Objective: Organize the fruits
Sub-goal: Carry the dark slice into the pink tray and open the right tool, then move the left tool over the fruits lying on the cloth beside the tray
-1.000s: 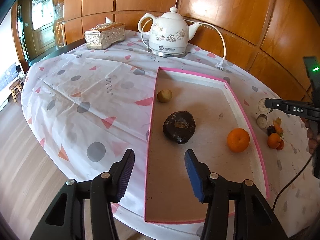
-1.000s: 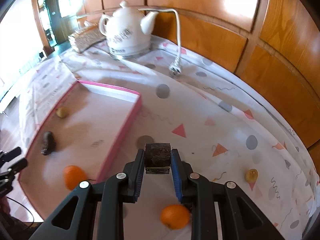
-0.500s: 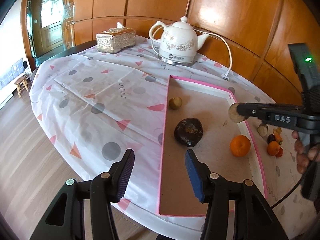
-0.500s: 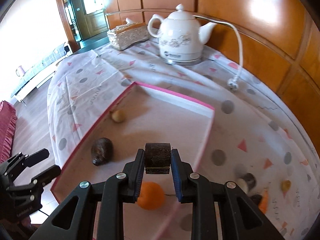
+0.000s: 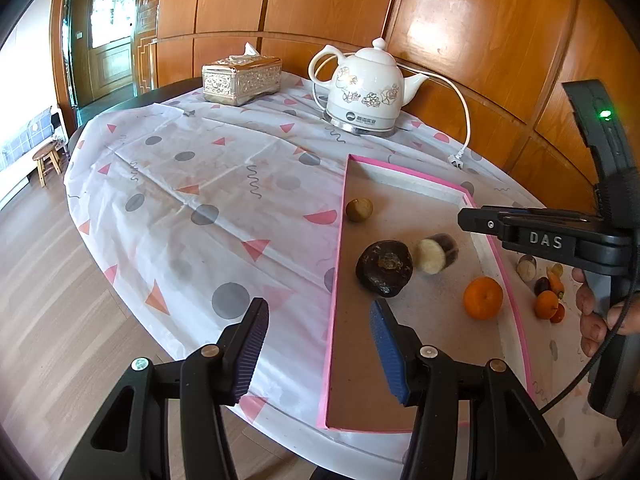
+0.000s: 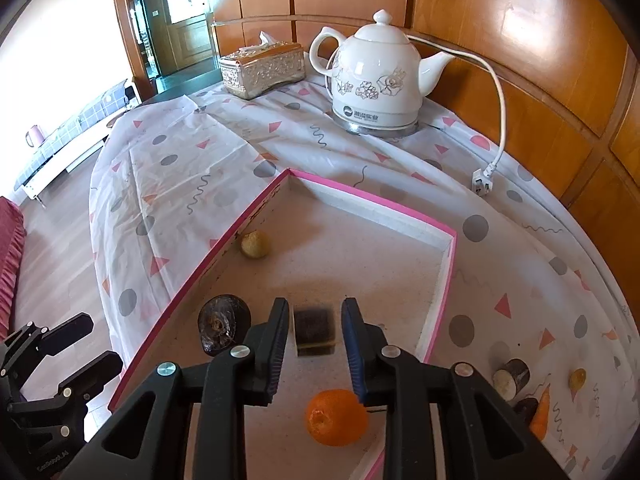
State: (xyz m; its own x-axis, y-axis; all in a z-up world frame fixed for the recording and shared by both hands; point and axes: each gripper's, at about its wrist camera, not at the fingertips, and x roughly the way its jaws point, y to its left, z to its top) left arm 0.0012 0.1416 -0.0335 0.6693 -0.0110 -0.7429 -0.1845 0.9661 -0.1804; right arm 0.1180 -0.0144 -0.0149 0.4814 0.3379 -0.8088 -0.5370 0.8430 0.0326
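Note:
A pink-rimmed tray (image 5: 338,240) (image 6: 448,276) lies on the table. In it are a small tan fruit (image 5: 359,209) (image 6: 255,244), a dark brown fruit (image 5: 384,267) (image 6: 222,322), an orange (image 5: 483,298) (image 6: 336,417) and a dark cylindrical piece with a pale cut end (image 5: 436,253) (image 6: 314,326). My right gripper (image 6: 315,330) is open above the tray, with the piece between its fingers, apart from both. In the left wrist view the right gripper (image 5: 472,222) hangs over the tray's right side. My left gripper (image 5: 318,350) is open and empty over the tray's near left edge.
A white electric kettle (image 5: 366,92) (image 6: 378,80) with a loose cord stands behind the tray, beside a silver tissue box (image 5: 242,78) (image 6: 262,68). Several small fruits (image 5: 546,292) (image 6: 520,384) lie on the patterned cloth right of the tray. The table edge is close on the left.
My right gripper carried the dark cylindrical piece from the cloth over the tray, then opened; the piece now sits in the tray beside the dark brown fruit. My left gripper stayed open.

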